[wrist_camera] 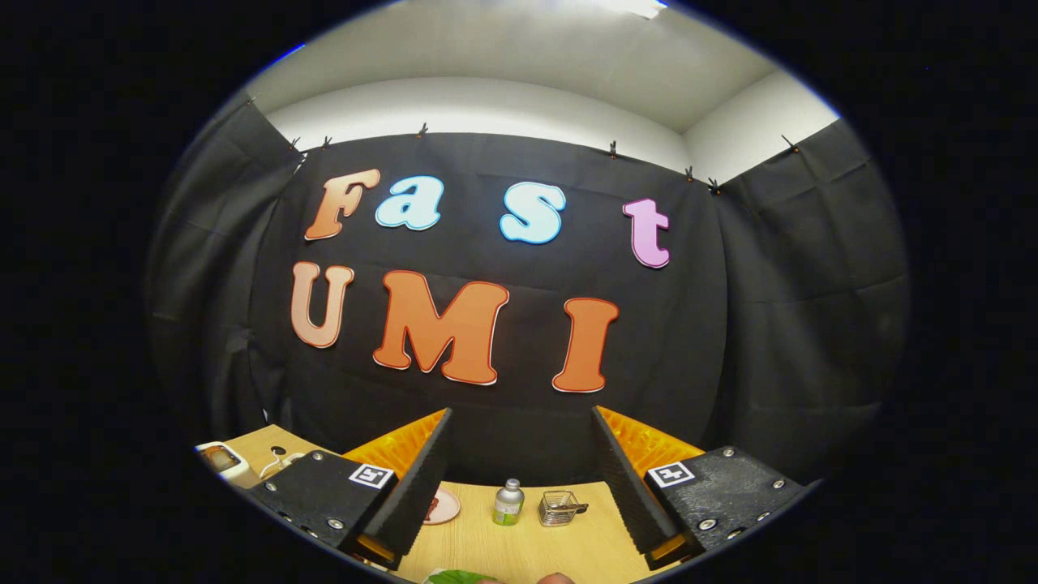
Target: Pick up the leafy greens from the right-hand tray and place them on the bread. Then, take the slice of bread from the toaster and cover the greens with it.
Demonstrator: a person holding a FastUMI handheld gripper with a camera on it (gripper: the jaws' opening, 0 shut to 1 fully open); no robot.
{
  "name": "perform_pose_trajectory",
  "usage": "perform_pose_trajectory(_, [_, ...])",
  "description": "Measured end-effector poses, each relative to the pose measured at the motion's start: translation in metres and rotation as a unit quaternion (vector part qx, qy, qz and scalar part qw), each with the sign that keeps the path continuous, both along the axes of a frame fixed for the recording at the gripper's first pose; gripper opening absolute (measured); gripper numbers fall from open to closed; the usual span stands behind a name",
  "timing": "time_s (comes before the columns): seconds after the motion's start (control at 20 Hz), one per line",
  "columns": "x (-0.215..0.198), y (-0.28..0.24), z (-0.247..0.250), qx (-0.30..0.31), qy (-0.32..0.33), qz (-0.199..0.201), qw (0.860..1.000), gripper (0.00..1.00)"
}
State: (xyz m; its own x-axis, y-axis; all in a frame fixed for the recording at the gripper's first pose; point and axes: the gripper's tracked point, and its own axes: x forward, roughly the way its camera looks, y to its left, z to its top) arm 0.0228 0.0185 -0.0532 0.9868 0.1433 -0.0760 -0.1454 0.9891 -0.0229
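Fingers: your gripper [521, 422] has its fingers [422, 478] spread wide apart, nothing between them, raised above the worktop [519, 547].
Greens: a leafy green edge [458, 577] shows low down between the fingers, close under you.
Beyond the fingers: a small bottle [508, 503] stands upright, a little wire basket [559, 508] just right of it, a pinkish plate [443, 507] to its left by the left finger.
Toaster: you have it well off to the left [220, 460], on the worktop's far corner.
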Motion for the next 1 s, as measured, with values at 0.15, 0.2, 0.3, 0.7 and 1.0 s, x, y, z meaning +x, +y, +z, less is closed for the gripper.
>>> perform_pose_trajectory(0.15, [-0.002,0.003,-0.025,-0.008,0.021,0.01,1.0,0.98])
perform_pose_trajectory(0.2, [-0.001,0.003,-0.035,-0.015,0.033,0.01,0.999,0.98])
perform_pose_trajectory(0.3, [0.001,0.001,-0.059,-0.024,0.061,0.013,0.998,0.98])
perform_pose_trajectory(0.7, [-0.015,0.01,-0.152,-0.04,0.182,0.046,0.981,0.98])
perform_pose_trajectory(1.0, [-0.039,0.027,-0.212,-0.05,0.262,0.088,0.96,0.95])
